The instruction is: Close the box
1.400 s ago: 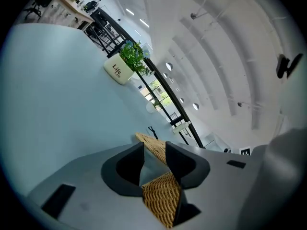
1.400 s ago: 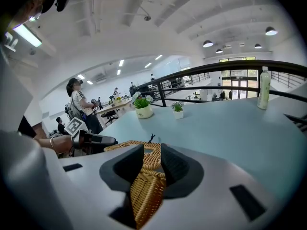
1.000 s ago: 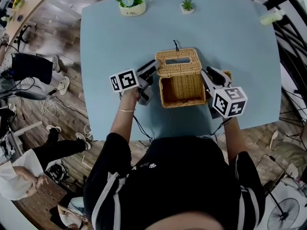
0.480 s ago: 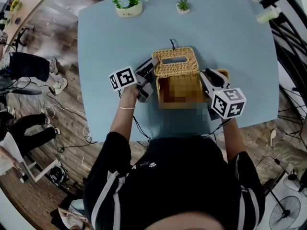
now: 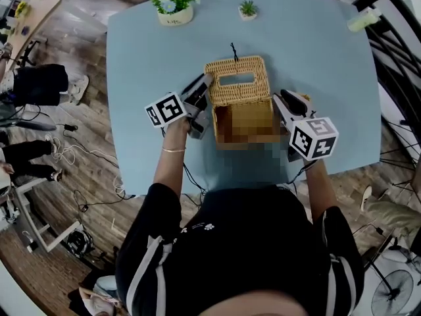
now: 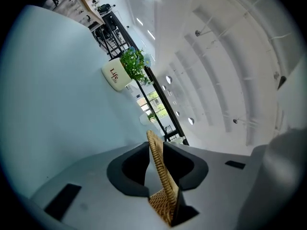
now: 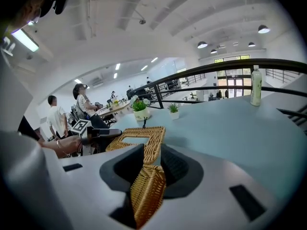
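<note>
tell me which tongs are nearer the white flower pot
Left. The left tongs, whose jaws have just been closing on the wicker lid, are on the side of the wicker box toward the flower pot; the right tongs grip its opposite wall, farther away.

The only word I can read is "Life", in dark letters on the white pot [image 6: 116,74] that holds the green plant. Some smaller marks stand just beside this word, but they are too small for me to read. The left cube [image 5: 166,110] and the right cube [image 5: 314,138] carry black-and-white square markers, which are patterns and not letters or numbers. On the bottle [image 7: 256,86] I cannot make out any print.
</note>
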{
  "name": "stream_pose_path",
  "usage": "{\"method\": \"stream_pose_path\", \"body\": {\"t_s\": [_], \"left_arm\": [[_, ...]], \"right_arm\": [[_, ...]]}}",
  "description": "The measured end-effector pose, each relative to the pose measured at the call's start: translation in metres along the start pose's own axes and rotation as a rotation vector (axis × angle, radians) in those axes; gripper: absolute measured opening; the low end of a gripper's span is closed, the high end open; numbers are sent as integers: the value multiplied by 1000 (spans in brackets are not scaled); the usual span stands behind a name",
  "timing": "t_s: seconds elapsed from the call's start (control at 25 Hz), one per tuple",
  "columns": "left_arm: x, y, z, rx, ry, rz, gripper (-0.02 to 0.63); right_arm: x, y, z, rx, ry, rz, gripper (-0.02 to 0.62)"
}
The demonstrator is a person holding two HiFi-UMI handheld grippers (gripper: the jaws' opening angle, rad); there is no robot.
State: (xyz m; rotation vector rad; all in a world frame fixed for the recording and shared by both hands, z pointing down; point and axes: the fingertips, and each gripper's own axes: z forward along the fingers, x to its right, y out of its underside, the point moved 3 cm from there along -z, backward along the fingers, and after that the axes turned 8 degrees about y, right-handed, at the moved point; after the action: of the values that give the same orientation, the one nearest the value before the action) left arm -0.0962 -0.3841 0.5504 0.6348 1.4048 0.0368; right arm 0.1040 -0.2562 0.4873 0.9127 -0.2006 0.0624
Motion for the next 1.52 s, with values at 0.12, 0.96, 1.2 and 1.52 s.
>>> {"method": "stream_pose_path", "body": {"t_s": [0.12, 0.96, 1.2, 1.52], "left_arm": [[9, -4, -1, 15, 18, 32, 77], [64, -9, -18, -16, 123, 392, 61], [74, -7, -24, -22, 153, 479, 61], [90, 8, -34, -37, 202, 620, 61]], "right_arm": [[-1, -5, -1, 16, -7, -2, 110], [-17, -40, -9, 125, -61, -48, 107], [-19, -46, -11, 147, -57, -72, 109], [-20, -46, -20, 161, -52, -124, 108]]}}
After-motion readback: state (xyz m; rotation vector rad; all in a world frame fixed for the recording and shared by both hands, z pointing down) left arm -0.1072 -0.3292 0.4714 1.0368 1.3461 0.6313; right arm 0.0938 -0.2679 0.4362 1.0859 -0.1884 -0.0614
